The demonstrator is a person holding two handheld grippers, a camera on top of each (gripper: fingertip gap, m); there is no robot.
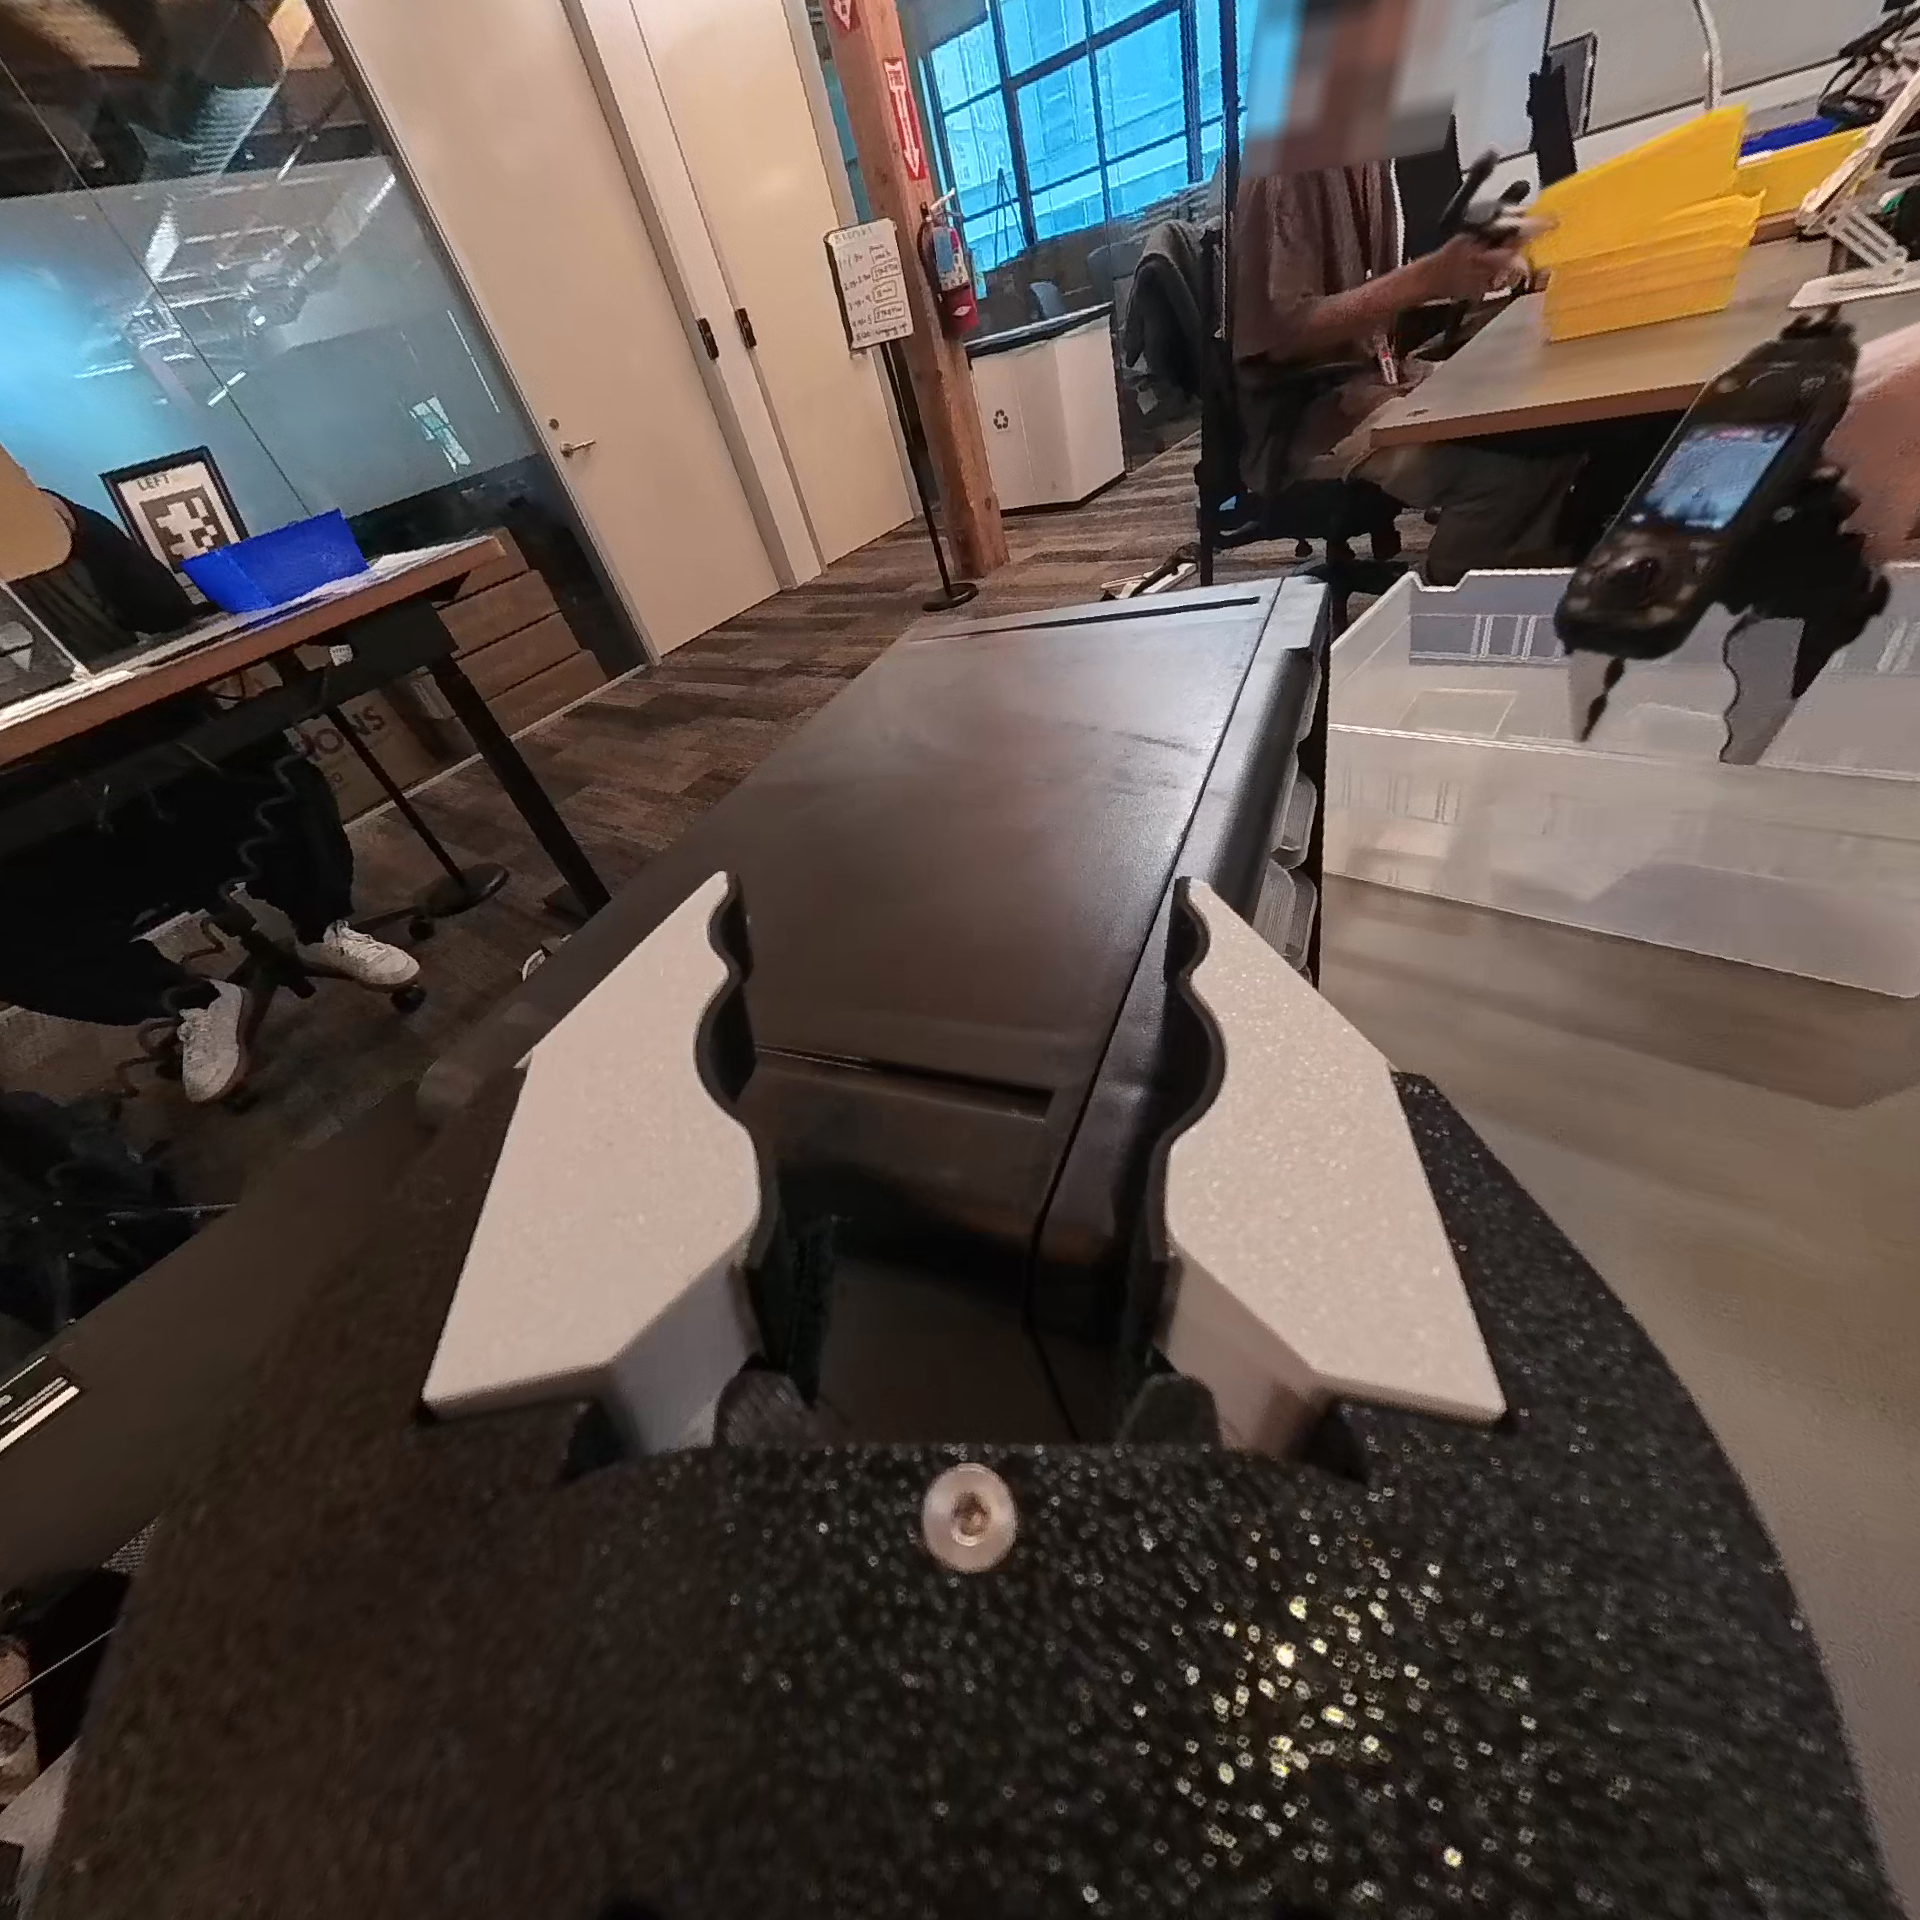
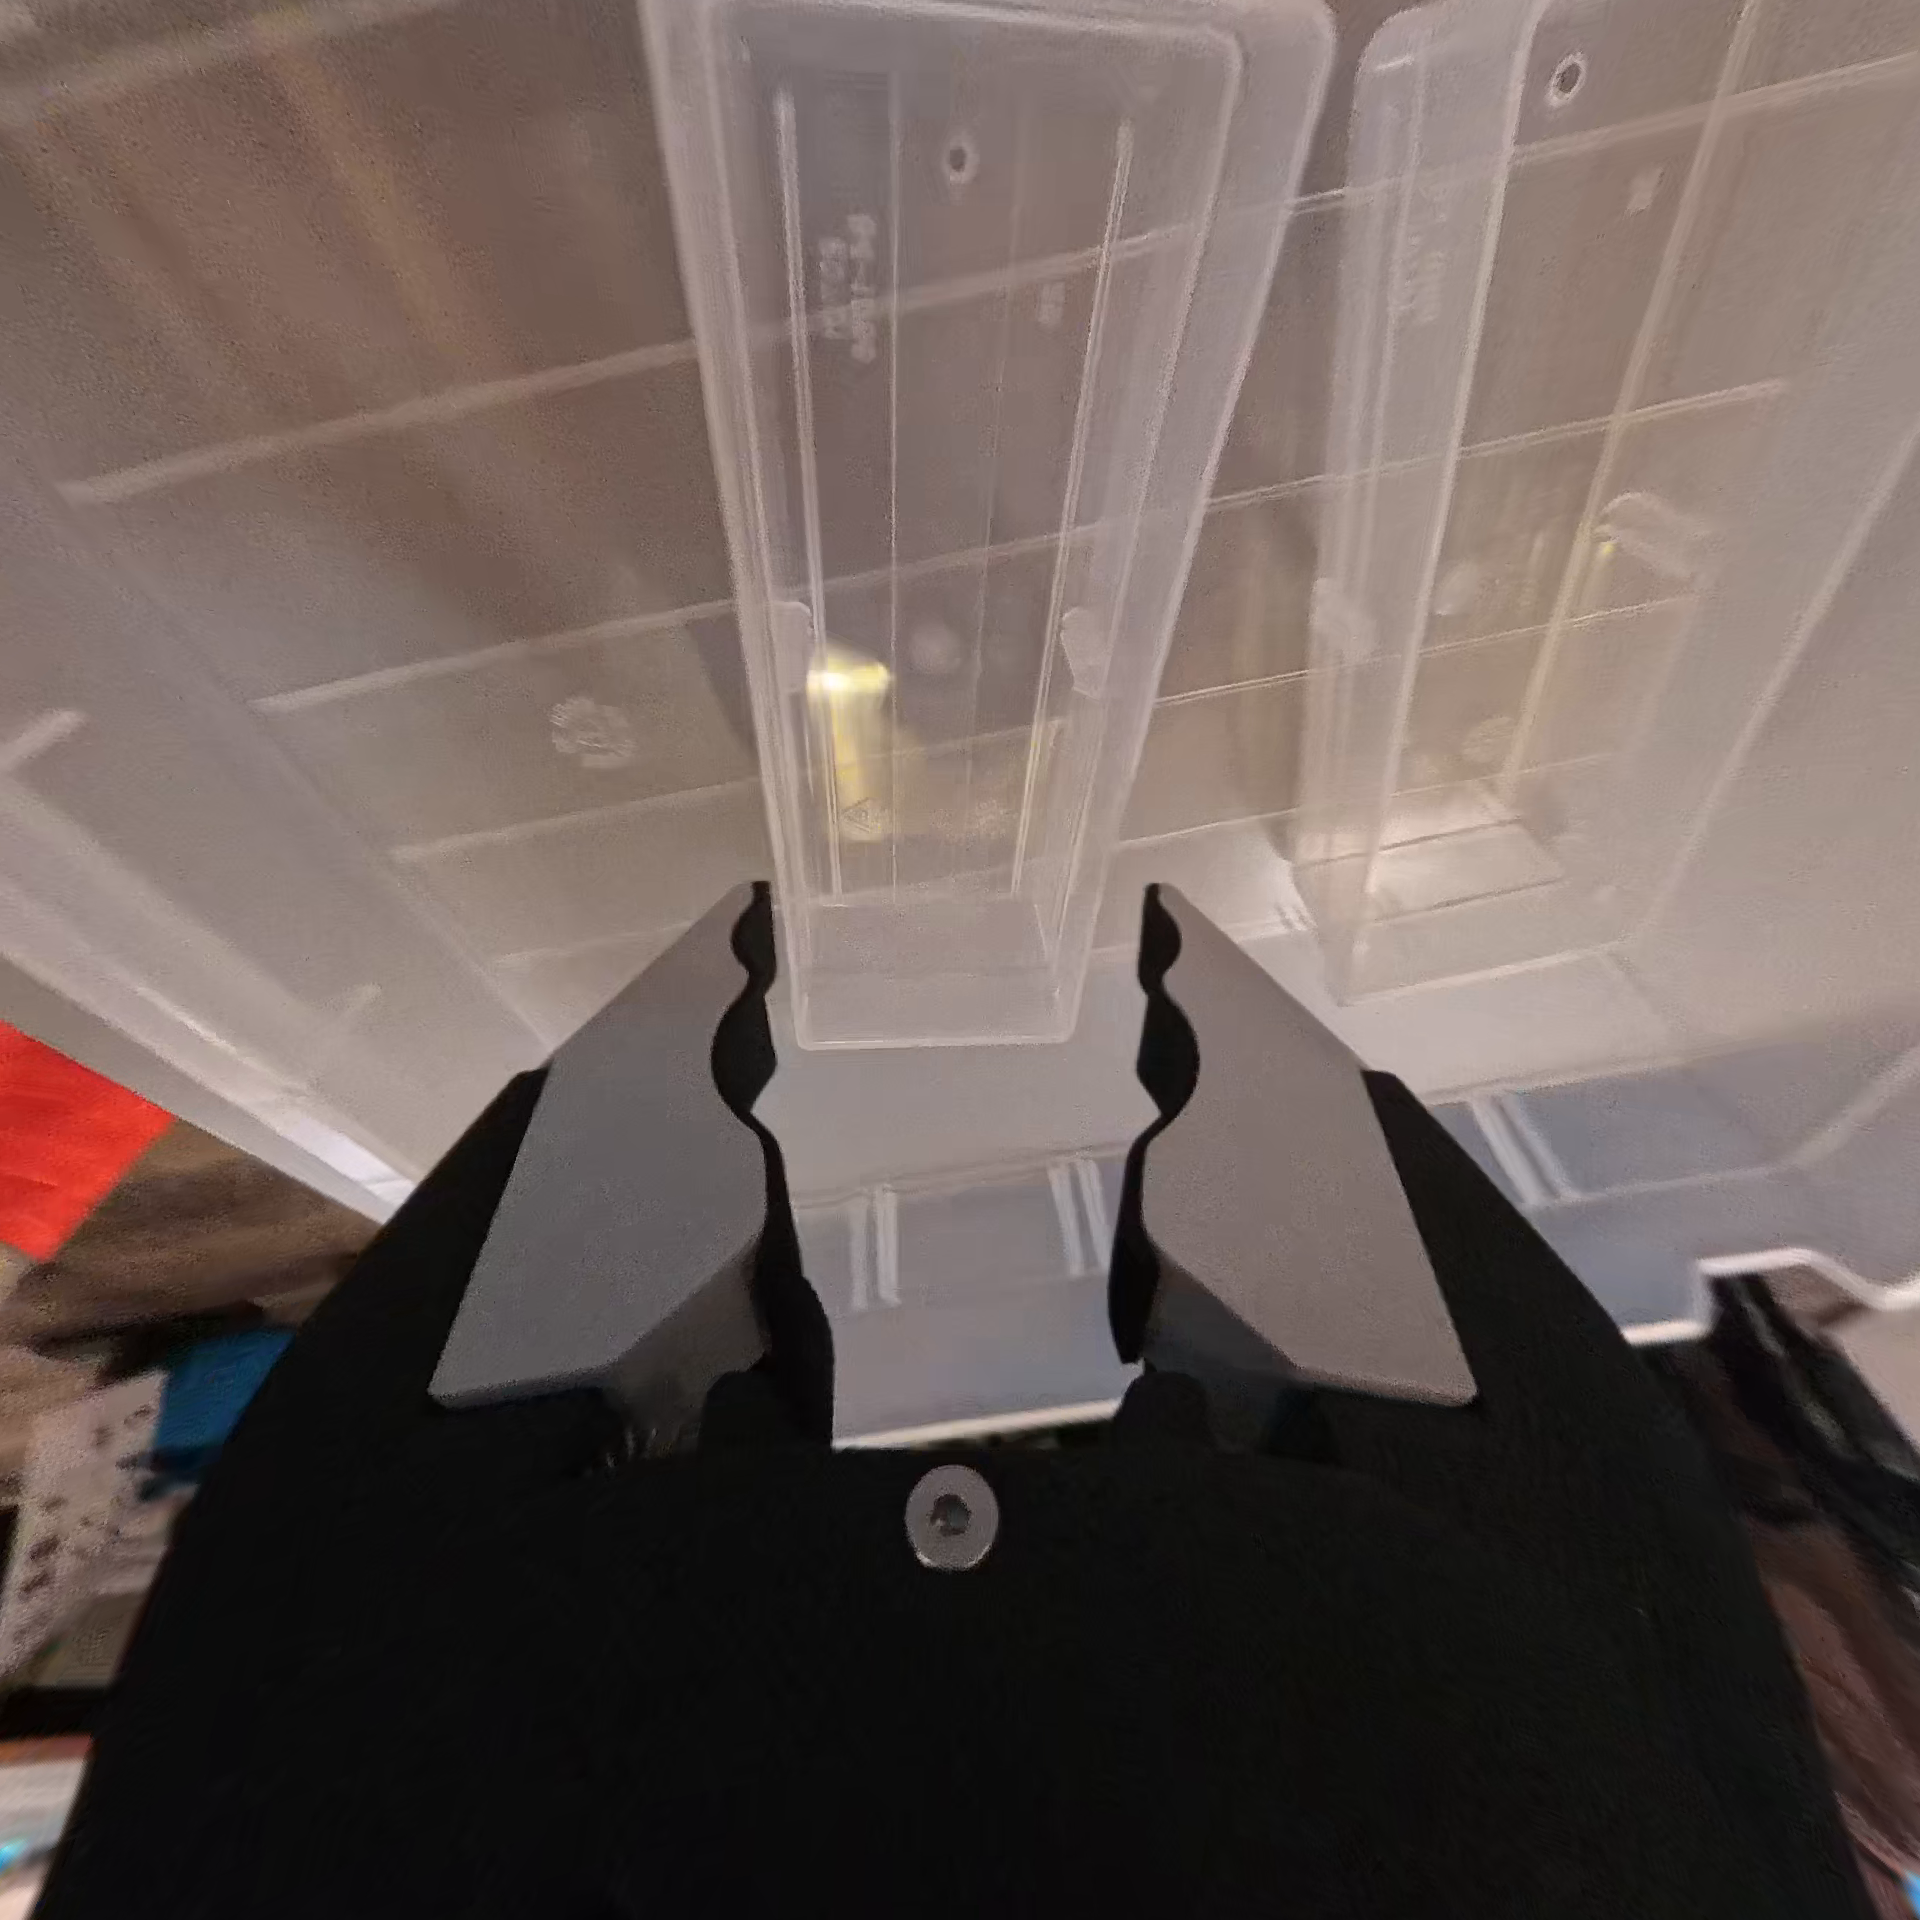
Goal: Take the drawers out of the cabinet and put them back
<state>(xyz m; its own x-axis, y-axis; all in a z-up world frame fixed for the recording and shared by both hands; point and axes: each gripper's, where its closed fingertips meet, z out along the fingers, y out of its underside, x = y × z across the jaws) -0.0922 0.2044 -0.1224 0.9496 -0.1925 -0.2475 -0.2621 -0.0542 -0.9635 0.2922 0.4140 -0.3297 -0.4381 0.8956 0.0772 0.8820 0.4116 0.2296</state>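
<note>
Because the drawers are thin clear plastic, you should expect them to be light, a little flexible in the walls and slick under the pads, so a firm but not crushing pinch is my advice. Take the large clear bin [image 2: 416, 582] as your landmark: the nearer drawer [image 2: 956, 499] lies inside it, its short end wall pointing at your right hand-held gripper [image 2: 956, 904], and a second drawer [image 2: 1507, 623] lies just beside the first, also inside the bin. Your right hand-held gripper has its jaws spread wide and empty, the tips on either side of that end wall; whether they touch it I cannot tell. I would take hold on that end wall or its lip, where the plastic looks stiffest, rather than on the long sides, which would likely bow.

The black cabinet [image 1: 997, 831] stands on the worktop [image 1: 1558, 1091] just beside the bin. Your left hand-held gripper [image 1: 961, 894] hovers over the cabinet top with jaws parted wide, holding nothing. Brace the cabinet if a drawer sticks on re-entry.
</note>
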